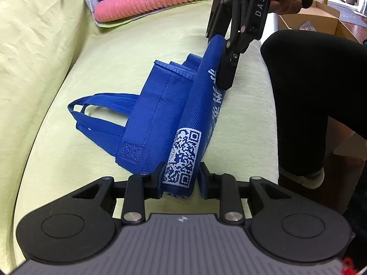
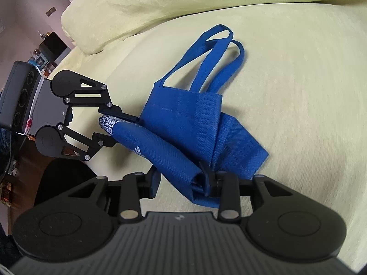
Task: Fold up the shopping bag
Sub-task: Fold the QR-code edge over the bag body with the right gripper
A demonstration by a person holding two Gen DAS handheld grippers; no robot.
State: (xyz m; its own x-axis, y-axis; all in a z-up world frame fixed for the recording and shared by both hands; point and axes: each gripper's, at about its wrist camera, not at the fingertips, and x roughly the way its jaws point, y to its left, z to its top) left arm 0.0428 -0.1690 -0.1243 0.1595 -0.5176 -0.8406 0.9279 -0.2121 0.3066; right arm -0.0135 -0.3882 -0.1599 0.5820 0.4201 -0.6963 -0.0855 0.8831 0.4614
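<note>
On the sofa seat [image 1: 103,73], bag [image 1: 160,105] half-folded, each gripper, left [image 1: 181,178] and right [image 2: 181,181], pinching one end of the raised fold: carry both ends level toward handles [image 2: 215,52], keep fold taut.

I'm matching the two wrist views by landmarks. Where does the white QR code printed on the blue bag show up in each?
Left wrist view: QR code sits low centre, between the left gripper fingers.
Right wrist view: QR code sits left of centre, at the far left gripper.
Shared landmark: the bag's handles.
</note>
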